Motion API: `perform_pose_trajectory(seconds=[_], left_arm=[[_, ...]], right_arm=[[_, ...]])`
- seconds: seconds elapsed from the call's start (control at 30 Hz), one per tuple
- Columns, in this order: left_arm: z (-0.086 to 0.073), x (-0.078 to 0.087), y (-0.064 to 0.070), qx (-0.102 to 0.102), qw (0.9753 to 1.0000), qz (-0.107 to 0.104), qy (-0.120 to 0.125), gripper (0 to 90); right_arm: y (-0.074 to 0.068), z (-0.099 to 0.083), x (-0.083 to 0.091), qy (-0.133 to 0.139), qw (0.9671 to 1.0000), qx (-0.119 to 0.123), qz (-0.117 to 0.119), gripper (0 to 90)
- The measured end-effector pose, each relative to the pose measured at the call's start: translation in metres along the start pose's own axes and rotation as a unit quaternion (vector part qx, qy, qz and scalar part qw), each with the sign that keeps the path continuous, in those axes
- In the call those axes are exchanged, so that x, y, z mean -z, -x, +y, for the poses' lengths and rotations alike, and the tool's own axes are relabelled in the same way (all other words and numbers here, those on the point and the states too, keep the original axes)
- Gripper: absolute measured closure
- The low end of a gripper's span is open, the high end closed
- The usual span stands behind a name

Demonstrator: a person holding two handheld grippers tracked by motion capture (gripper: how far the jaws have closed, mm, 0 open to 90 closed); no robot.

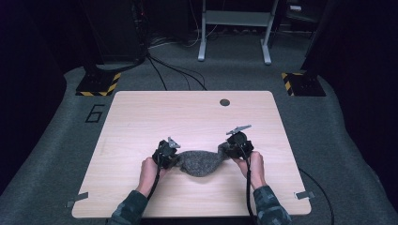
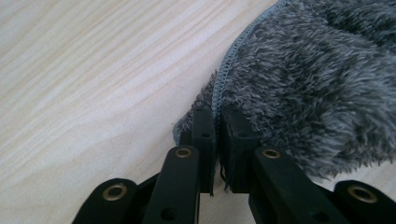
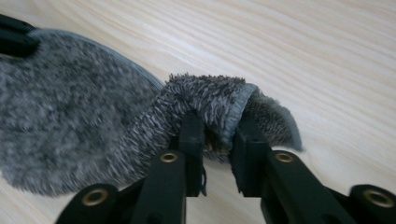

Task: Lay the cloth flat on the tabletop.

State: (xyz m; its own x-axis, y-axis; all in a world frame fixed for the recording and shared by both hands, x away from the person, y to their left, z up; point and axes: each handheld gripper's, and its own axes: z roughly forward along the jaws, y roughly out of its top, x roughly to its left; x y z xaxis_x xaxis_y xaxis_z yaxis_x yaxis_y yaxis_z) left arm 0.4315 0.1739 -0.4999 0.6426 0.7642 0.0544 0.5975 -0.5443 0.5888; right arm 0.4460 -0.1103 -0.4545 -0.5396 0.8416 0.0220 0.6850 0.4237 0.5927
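A fluffy grey cloth (image 1: 202,161) with a stitched hem hangs stretched between both grippers over the near middle of the wooden table (image 1: 141,117). My left gripper (image 1: 170,154) is shut on the cloth's left corner, and in the left gripper view its jaws pinch the hem (image 2: 219,88) tightly. My right gripper (image 1: 231,149) is shut on the right corner, which is bunched and folded over between its jaws (image 3: 219,112). The cloth (image 3: 70,126) sags toward the table between them. A hand holds each gripper from below.
A round cable hole (image 1: 225,102) sits near the table's far edge. Beyond the table, on the grey floor, stand a metal frame (image 1: 234,28), cables and yellow-black striped bases (image 1: 98,84).
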Motion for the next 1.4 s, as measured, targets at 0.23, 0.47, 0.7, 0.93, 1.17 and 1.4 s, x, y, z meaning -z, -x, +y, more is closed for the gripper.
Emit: perform_pose_trajectory(seconds=[0.23,0.47,0.7,0.93,1.17,1.4], left_arm=[[-0.010,0.005,-0.006,0.010,0.9999,0.006,0.003,86.3],[-0.021,0.014,-0.021,0.024,0.9996,0.014,0.003,86.3],[-0.020,0.017,-0.027,0.038,0.9993,0.000,-0.005,67.2],[-0.018,0.015,-0.026,0.039,0.9992,-0.003,-0.009,58.0],[-0.021,0.016,-0.027,0.047,0.9988,-0.005,-0.005,45.8],[-0.017,0.014,-0.021,0.028,0.9996,0.000,0.003,52.1]], right_arm=[[0.012,-0.023,0.005,-0.018,0.9998,-0.001,-0.008,81.1],[0.019,-0.051,-0.002,-0.059,0.9982,-0.012,0.005,76.4],[0.027,-0.045,0.013,-0.044,0.9971,-0.046,0.042,43.2],[0.044,-0.013,0.007,0.006,0.9985,-0.037,0.039,40.3],[0.039,0.008,-0.038,-0.011,0.9996,-0.027,0.005,39.5],[0.041,0.009,-0.060,-0.028,0.9986,-0.043,-0.011,42.8]])
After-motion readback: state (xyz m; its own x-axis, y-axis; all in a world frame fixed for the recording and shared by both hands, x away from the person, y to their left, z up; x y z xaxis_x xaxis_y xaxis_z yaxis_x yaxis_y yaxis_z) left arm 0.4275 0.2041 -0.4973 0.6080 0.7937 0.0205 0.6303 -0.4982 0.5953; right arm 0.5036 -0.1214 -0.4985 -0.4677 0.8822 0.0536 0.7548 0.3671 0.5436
